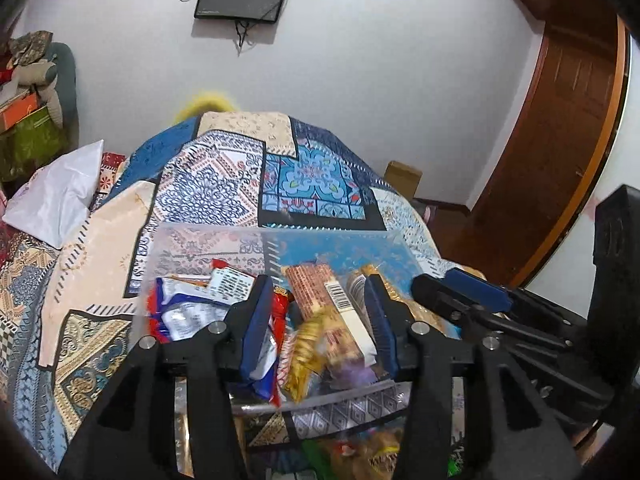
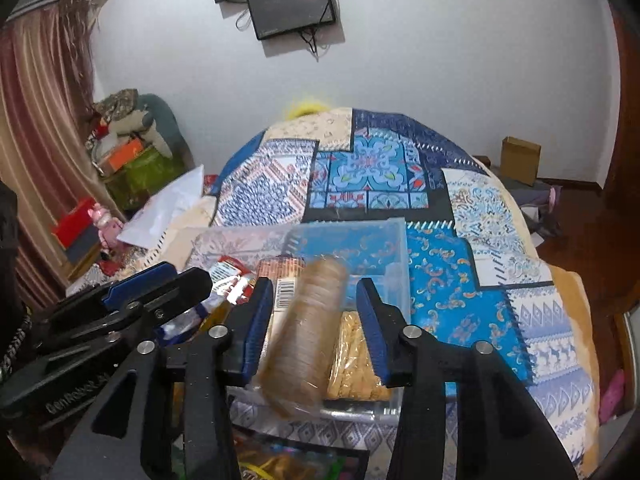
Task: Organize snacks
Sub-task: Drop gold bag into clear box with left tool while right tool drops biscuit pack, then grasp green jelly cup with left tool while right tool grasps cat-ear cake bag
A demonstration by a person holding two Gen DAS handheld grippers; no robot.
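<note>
A clear plastic bin (image 1: 276, 236) sits on the patchwork bedspread and holds several snack packs. My left gripper (image 1: 318, 300) is open over the bin, above a golden snack pack (image 1: 304, 354) that looks blurred, and a tan wafer pack (image 1: 320, 292). Red, white and blue wrappers (image 1: 188, 312) lie at the bin's left. My right gripper (image 2: 316, 300) is open above the bin (image 2: 394, 248); a blurred brown roll of biscuits (image 2: 308, 332) lies between its fingers without touching them, beside a yellow snack pack (image 2: 354, 360). The right gripper also shows in the left wrist view (image 1: 460, 292).
More loose snack packs (image 1: 360, 452) lie near me, below the bin. A white bag (image 1: 60, 192) lies at the bed's left. A cardboard box (image 2: 520, 160) stands on the floor by the wall. A wooden door (image 1: 560, 140) is at right.
</note>
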